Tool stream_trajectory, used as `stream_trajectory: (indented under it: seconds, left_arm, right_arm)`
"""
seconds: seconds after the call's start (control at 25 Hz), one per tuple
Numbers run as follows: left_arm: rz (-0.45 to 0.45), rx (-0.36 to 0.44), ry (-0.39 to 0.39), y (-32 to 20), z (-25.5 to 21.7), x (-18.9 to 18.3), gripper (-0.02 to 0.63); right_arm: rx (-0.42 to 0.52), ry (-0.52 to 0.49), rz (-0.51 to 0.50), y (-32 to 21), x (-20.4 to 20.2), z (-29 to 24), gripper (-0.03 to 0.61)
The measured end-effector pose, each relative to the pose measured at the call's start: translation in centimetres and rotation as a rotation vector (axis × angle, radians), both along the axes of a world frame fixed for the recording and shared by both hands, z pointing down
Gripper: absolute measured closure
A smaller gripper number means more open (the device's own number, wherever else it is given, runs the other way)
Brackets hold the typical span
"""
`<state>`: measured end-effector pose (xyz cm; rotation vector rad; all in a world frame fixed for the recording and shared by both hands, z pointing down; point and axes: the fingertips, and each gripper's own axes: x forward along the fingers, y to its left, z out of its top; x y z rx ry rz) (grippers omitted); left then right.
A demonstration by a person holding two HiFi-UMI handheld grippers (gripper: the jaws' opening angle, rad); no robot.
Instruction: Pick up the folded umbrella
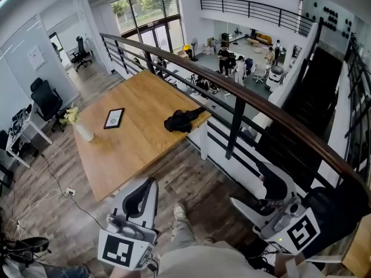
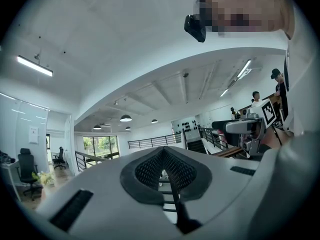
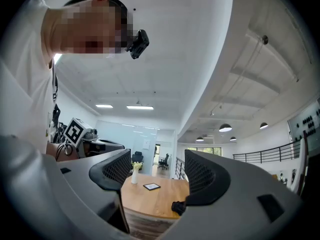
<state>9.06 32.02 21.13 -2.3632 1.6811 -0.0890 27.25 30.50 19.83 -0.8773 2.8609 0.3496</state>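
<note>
The folded umbrella (image 1: 182, 120) is a crumpled black bundle lying near the right edge of a long wooden table (image 1: 133, 143). It also shows in the right gripper view (image 3: 178, 207), low between the jaws and far off. Both grippers hang well short of the table, above the floor. My left gripper (image 1: 151, 183) has its dark pads (image 2: 165, 170) pressed together with nothing in them. My right gripper (image 1: 250, 189) stands open and empty (image 3: 155, 176), near the railing.
A dark railing with a wooden handrail (image 1: 243, 97) runs along the table's right side over a lower floor with people. A white vase of flowers (image 1: 81, 129) and a framed picture (image 1: 113, 118) stand on the table. Office chairs (image 1: 46, 100) and floor cables (image 1: 69, 193) are at left.
</note>
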Motion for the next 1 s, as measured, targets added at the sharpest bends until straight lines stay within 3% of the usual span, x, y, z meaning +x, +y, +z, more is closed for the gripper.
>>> stream_trajectory:
  seconds: [0.2,0.6,0.8,1.0]
  left_arm:
    - [0.009,-0.006,0.027,-3.2,1.9,-2.2,0.597]
    - [0.027,-0.048,0.058,-14.9,4.7,-8.1,0.597]
    - [0.017,-0.09,0.049,-22.4,6.6,-12.5,0.597]
    - [0.011,-0.185,0.054,-29.8,9.0,-17.0,0.597]
  right_arm:
    - [-0.015,0.082,0.004,-3.3,-2.2,2.6,0.222]
    - [-0.077,0.187,0.0,-14.4,-8.9,6.8,0.222]
    - [-0.148,0.258,-0.024,-21.9,-13.9,9.9,0.222]
    - [-0.269,0.384,-0.051,-29.6,-19.0,13.9,0.222]
